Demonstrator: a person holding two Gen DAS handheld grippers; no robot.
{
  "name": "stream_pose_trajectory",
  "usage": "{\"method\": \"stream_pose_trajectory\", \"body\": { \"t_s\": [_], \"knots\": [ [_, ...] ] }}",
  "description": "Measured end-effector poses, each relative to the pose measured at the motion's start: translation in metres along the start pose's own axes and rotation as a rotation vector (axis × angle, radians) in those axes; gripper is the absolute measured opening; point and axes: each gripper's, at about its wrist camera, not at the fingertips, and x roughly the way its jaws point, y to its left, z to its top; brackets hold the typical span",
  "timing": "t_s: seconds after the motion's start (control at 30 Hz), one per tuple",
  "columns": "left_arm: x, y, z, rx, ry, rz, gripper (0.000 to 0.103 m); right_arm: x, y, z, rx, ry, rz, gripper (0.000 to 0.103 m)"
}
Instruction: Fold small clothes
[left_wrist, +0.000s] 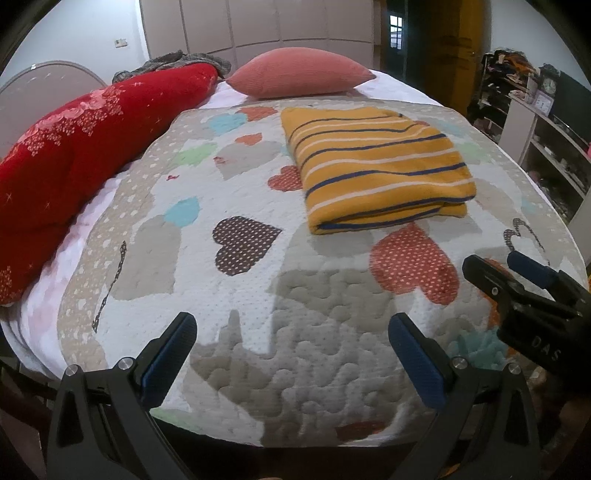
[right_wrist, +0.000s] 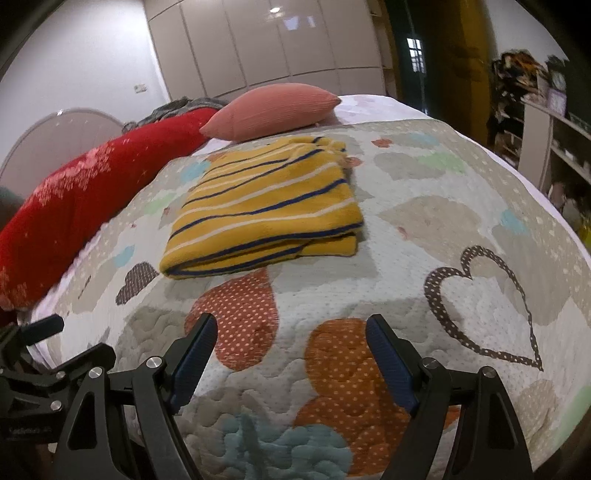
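Striped garment (left_wrist: 380, 166) lies folded on the bed quilt (left_wrist: 258, 332), so left gripper (left_wrist: 291, 362) and right gripper (right_wrist: 291, 362) hover clear, fingers released, task apparently complete

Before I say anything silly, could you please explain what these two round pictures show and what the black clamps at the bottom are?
There is no robot: a person holds a two-finger gripper in each hand, and a fisheye camera on each looks forward along its fingers, hence the round, bulging view. One picture comes from the left gripper, the other from the right gripper. Each view also catches the other gripper at its edge. Both have their jaws spread open and hold nothing. Ahead lies a bed with a heart-patterned quilt. On it rests a yellow striped garment, already folded into a neat rectangle. Behind it sits a pink cushion, and a red blanket lies along the left side.
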Motion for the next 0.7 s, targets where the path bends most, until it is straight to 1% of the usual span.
{"method": "stream_pose_trajectory", "body": {
  "t_s": [0.2,0.4,0.5,0.7],
  "knots": [
    [0.003,0.012,-0.003,-0.022,0.007,-0.012,0.103,0.004,0.016,-0.001,-0.044,0.018,-0.004,0.086],
    [0.006,0.023,-0.004,-0.05,0.015,-0.044,0.103,0.006,0.035,-0.001,-0.108,0.02,-0.01,0.086],
    [0.009,0.027,-0.005,-0.071,0.025,-0.067,0.103,0.007,0.041,-0.001,-0.123,0.023,-0.007,0.086],
    [0.014,0.036,-0.007,-0.099,0.04,-0.083,0.103,0.01,0.047,0.0,-0.14,0.031,-0.003,0.086]
  ]
}}
